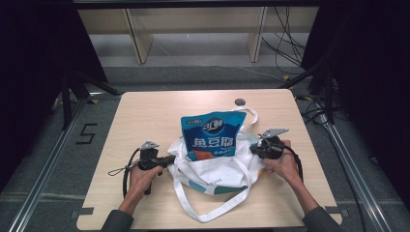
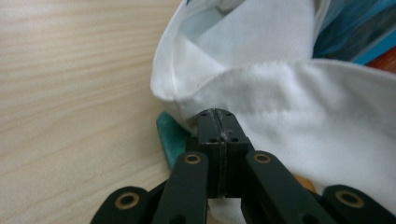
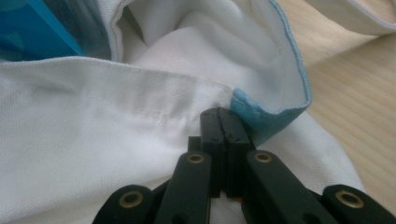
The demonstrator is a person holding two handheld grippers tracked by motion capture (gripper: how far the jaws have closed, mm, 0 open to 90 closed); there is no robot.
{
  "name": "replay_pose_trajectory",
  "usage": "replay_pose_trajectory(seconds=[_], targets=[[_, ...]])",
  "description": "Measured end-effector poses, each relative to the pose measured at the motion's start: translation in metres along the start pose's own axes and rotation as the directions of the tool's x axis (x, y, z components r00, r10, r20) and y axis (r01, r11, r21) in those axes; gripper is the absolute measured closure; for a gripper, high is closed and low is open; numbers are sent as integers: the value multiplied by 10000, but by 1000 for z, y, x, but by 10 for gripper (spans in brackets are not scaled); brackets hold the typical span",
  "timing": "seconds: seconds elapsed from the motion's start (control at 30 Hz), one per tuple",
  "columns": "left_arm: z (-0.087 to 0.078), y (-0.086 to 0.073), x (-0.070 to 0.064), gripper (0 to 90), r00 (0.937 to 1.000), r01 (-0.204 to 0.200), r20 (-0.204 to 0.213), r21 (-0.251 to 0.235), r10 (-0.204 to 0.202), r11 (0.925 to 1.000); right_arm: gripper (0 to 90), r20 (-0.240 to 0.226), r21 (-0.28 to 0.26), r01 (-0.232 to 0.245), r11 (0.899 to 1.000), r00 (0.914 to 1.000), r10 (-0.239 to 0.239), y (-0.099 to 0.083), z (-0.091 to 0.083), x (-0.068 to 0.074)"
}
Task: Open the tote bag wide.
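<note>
A white cloth tote bag [image 1: 217, 176] with teal trim lies on the wooden table [image 1: 145, 111]. A blue snack pouch [image 1: 212, 134] with white lettering stands partly inside its mouth. My left gripper [image 1: 170, 159] is shut on the bag's left rim [image 2: 261, 93]; in the left gripper view its jaws [image 2: 217, 114] pinch the white hem. My right gripper [image 1: 255, 149] is shut on the right rim [image 3: 140, 93], and its jaws [image 3: 219, 112] close on the hem beside the teal edge [image 3: 261, 116]. The pouch's blue corner [image 3: 32, 32] shows inside the bag.
The bag's long white handles [image 1: 212, 212] loop toward the table's near edge, and another loop [image 1: 251, 116] lies behind the pouch. A small dark round disc [image 1: 240, 101] sits at the far side of the table. Cables trail from both grippers.
</note>
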State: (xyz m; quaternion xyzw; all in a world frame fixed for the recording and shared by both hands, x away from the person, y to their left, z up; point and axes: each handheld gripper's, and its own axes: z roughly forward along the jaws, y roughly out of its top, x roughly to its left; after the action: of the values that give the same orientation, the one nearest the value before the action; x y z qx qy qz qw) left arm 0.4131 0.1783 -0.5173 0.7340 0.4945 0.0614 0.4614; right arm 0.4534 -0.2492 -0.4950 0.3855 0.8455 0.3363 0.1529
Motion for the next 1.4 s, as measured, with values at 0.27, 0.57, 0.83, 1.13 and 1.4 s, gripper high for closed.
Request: replay_pose_trajectory(seconds=[0.27,0.57,0.83,1.13,1.4], targets=[[-29,16,-7,795,9995,-149,273,-689,168,9975,853,-534,-904,-193,9957,9985,145,10,-26,-2],[-47,20,-14,696,9982,-244,515,-916,292,9955,775,-378,-1236,-318,9918,9989,273,10,-43,0],[-56,19,-19,566,9948,-924,386,-522,945,9944,601,-47,-1193,-168,9927,9999,164,7,-52,0],[-64,11,-30,447,9912,-1301,200,-452,1311,9905,510,-667,-1090,-532,9926,9967,461,4,-60,15],[-72,1,-38,352,9868,-1602,181,-445,1612,9861,441,-617,-1057,-345,9938,9977,280,-3,-64,22]])
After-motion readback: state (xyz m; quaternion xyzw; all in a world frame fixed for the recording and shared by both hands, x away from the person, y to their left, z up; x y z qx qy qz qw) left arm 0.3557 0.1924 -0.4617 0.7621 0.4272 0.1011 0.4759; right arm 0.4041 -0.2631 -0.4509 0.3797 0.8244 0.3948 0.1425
